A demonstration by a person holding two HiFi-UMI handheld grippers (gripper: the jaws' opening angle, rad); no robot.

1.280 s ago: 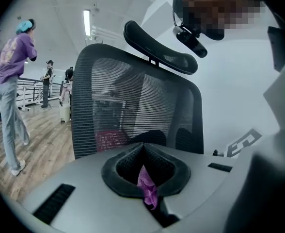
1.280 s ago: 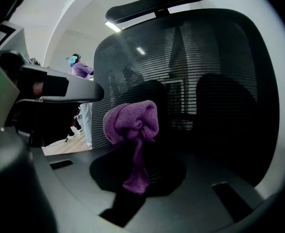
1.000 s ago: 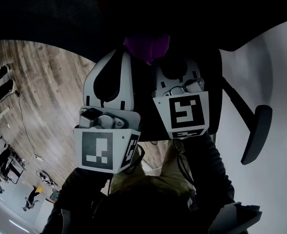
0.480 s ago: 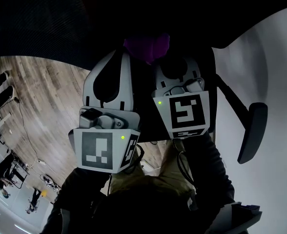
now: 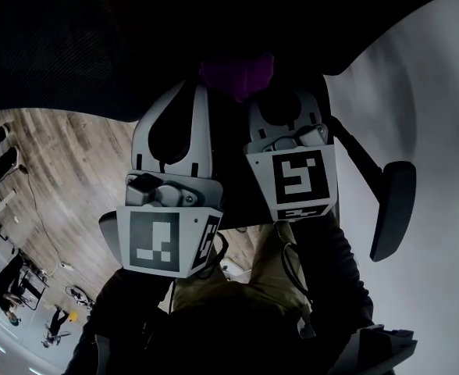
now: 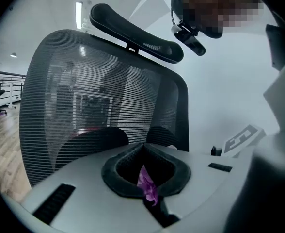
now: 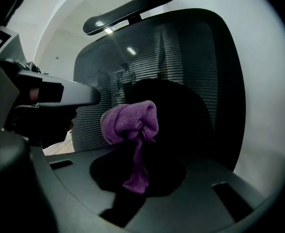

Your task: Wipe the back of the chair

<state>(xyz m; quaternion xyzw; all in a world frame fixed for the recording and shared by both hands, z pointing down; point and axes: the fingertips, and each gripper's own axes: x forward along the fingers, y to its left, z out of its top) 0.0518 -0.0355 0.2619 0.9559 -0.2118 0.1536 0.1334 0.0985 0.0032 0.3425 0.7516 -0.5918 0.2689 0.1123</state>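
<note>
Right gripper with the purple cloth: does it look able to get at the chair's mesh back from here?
Probably yes. The right gripper is shut on the purple cloth, which bunches ahead of its tips, and the mesh back faces it with nothing between.

The purple cloth (image 7: 131, 123) is bunched, one tail hanging down. Behind it stands the chair back (image 7: 191, 72), upright black mesh.

ahead: chair back (image 6: 108, 96) blocks | right: armrest (image 5: 392, 209) | left: open floor (image 5: 65, 170)
</note>
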